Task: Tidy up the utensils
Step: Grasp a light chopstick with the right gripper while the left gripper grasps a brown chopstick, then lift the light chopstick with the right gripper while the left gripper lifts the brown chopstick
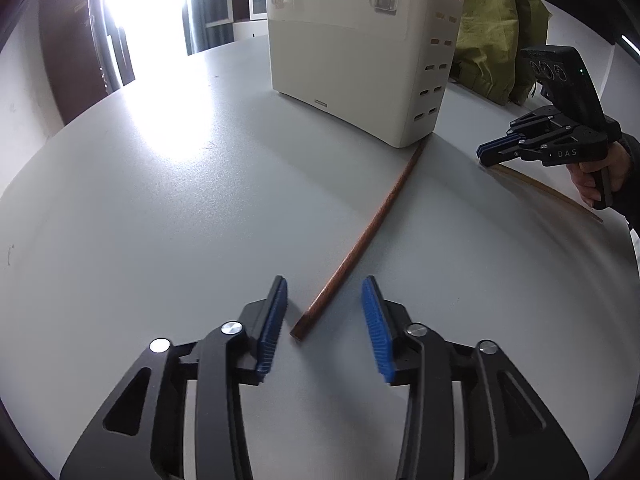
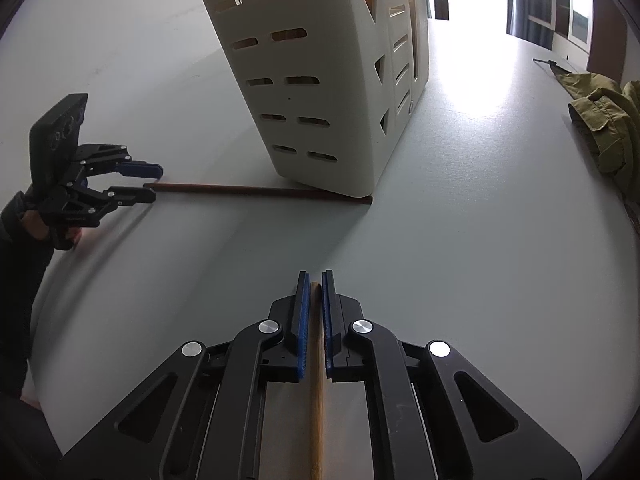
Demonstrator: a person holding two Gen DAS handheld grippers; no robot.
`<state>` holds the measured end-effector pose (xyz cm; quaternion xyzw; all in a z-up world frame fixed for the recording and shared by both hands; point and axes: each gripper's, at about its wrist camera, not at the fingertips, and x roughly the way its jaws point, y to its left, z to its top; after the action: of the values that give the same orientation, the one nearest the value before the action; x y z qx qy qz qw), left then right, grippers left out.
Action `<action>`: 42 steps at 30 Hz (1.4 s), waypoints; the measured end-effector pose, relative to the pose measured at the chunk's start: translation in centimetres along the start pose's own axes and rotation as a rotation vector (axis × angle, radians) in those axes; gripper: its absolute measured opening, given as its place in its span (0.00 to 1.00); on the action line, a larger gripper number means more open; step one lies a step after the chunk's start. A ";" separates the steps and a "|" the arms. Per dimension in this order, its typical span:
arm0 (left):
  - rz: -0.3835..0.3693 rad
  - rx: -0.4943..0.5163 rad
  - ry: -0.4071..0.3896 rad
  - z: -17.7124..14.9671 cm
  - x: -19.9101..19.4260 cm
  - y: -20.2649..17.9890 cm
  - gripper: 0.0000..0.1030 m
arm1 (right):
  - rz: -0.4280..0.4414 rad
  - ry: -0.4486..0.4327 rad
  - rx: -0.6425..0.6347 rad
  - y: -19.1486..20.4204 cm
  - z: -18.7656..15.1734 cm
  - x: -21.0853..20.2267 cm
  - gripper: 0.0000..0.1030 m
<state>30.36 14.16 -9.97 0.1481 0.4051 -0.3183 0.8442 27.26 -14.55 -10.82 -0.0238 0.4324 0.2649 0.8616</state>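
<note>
Blue-padded right gripper [image 2: 316,312] at lower centre of its own view, jaws drawn narrow on a pale wooden chopstick [image 2: 317,380] that runs back between the pads toward the bottom edge. Pads look pressed to the stick on both sides; its far tip ends level with the fingertips. Whether it has left the table [image 2: 480,220] cannot be told.

Left gripper [image 1: 325,312], bottom of the left wrist view, stands about half open, nothing clamped. Near end of a dark brown chopstick [image 1: 360,244] lies on the table between the pads, closer to the left one, touching neither. That stick runs diagonally up and right until its far end meets the lower corner of the white slotted utensil holder [image 1: 352,60], upper centre. At least one stick already stands in the holder.

Green cloth [image 1: 496,32] lies behind the holder, upper right.

Step, as judged: pickup of both chopsticks, right one secured, left one pending. Next: left jaws must close squarely on the dark stick, then lift without dragging it under the holder's corner; right one lifts and tilts tip-down for the holder's top.
</note>
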 end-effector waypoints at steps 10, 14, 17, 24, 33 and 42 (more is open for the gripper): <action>-0.029 0.003 -0.008 0.2 -0.1 0.0 0.14 | 0.025 -0.014 0.006 -0.6 -0.1 -0.1 0.07; -0.081 0.008 0.002 0.1 -0.1 -0.5 0.11 | 0.047 -0.033 0.003 -0.6 0.4 -0.9 0.06; -0.101 0.037 0.009 0.1 -0.3 -1.5 0.09 | 0.061 -0.050 0.004 -0.8 0.9 -1.7 0.06; -0.122 0.078 -0.070 1.2 -3.1 -3.6 0.07 | 0.102 -0.132 0.026 -1.7 2.1 -4.7 0.06; -0.157 0.101 -0.198 3.2 -7.1 -5.9 0.00 | 0.118 -0.294 0.034 -2.2 3.7 -10.3 0.06; -0.183 0.133 -0.162 3.9 -6.5 -7.3 0.03 | 0.125 -0.382 0.026 -2.1 4.4 -13.3 0.06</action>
<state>24.81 9.42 -2.45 0.1402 0.3255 -0.4309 0.8299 25.03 -21.00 1.59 0.0649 0.2653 0.3121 0.9099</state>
